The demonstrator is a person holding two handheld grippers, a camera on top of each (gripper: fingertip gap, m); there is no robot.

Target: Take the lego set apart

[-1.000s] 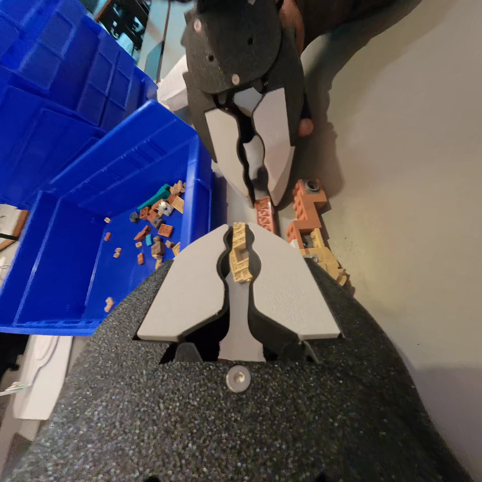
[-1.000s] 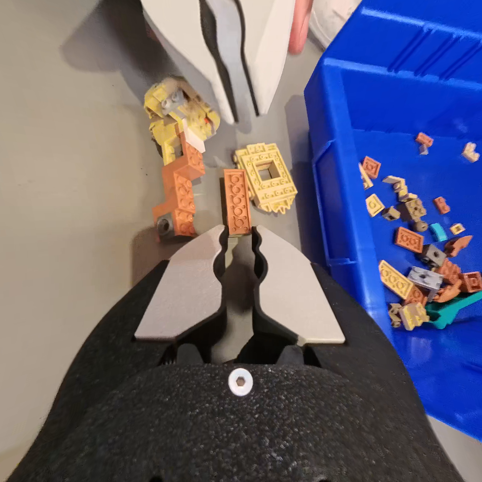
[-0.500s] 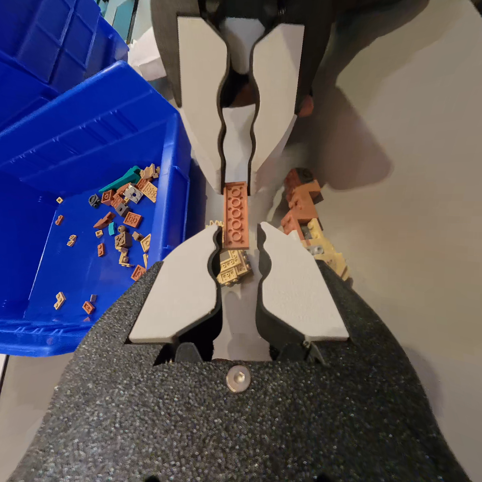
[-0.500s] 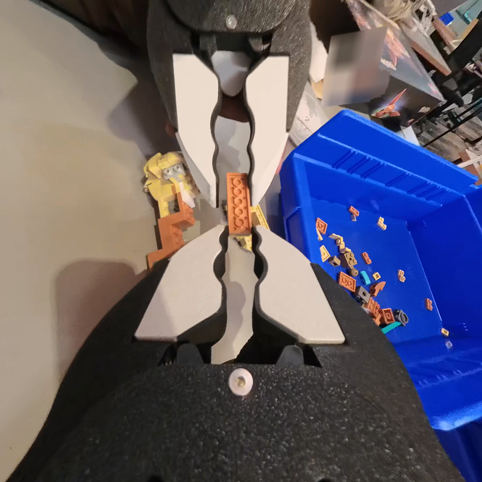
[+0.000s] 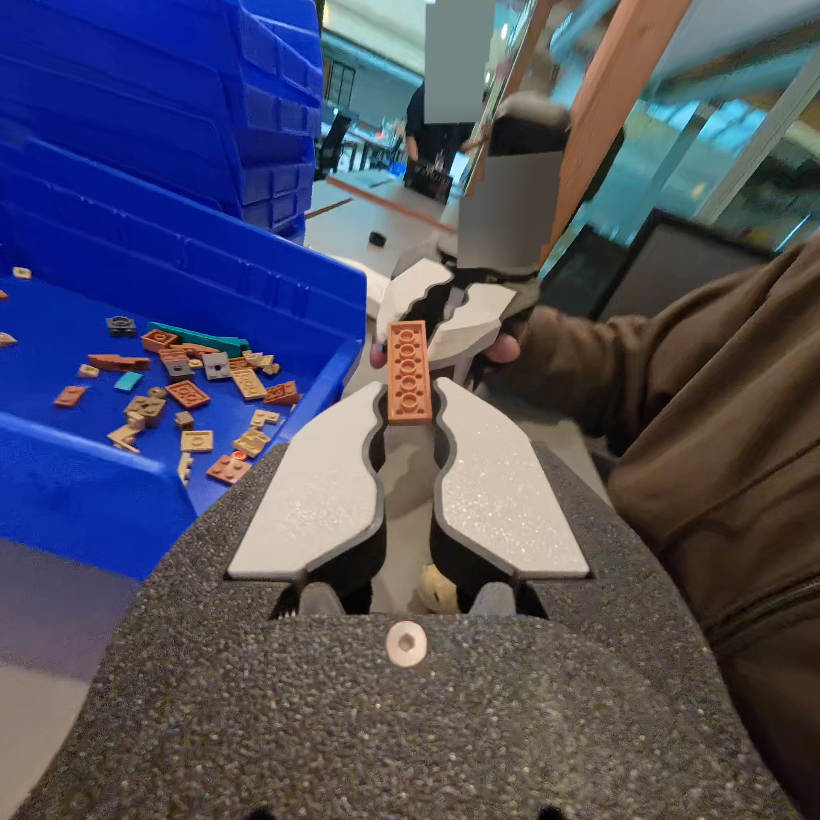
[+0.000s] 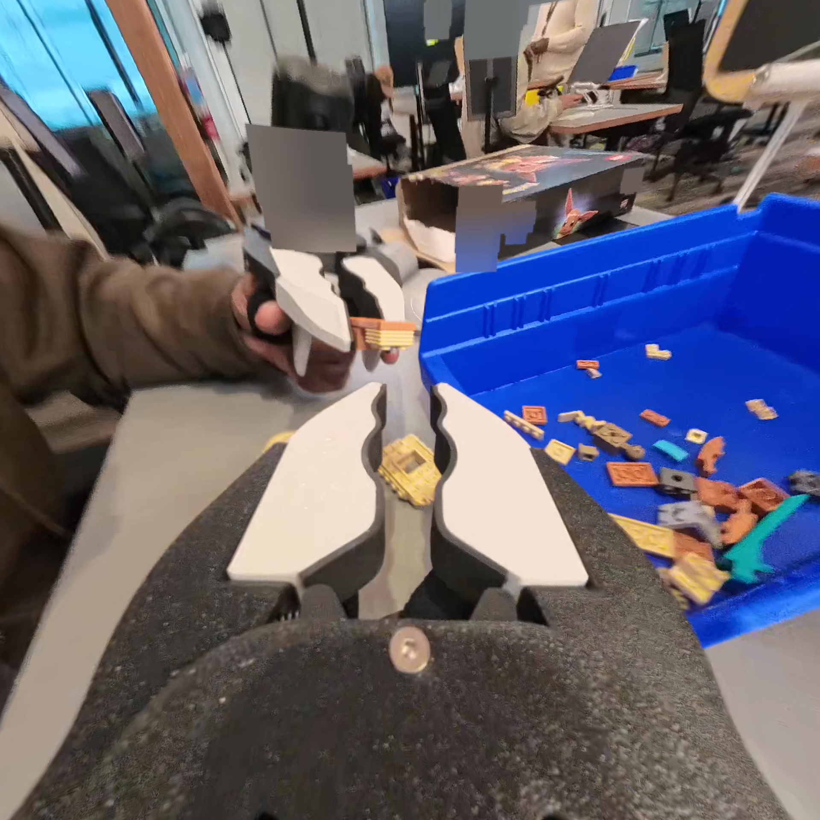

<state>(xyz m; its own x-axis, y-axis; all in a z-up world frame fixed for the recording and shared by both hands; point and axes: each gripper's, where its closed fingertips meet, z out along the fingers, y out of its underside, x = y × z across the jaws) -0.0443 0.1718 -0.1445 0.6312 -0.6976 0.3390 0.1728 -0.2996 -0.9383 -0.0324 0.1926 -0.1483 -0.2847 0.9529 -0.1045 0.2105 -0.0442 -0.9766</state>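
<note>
My left gripper is shut on an orange studded plate and holds it up in the air by its near end. In the right wrist view the left gripper shows the same plate with tan layers stuck under it. My right gripper is open with nothing between its fingers. It hangs above a tan frame-shaped piece lying on the grey table. In the left wrist view the right gripper is just behind the plate, held by a hand in a brown sleeve.
A blue bin with several loose orange, tan, grey and teal pieces stands beside the grippers; it is at the right in the right wrist view. Stacked blue bins rise behind it. A cardboard box and people are farther back. The grippers are tip to tip, or close to it.
The left gripper let go of a tan piece, then shut on the orange plate. The right gripper released that plate and drew back. Both grippers rose from the table.
</note>
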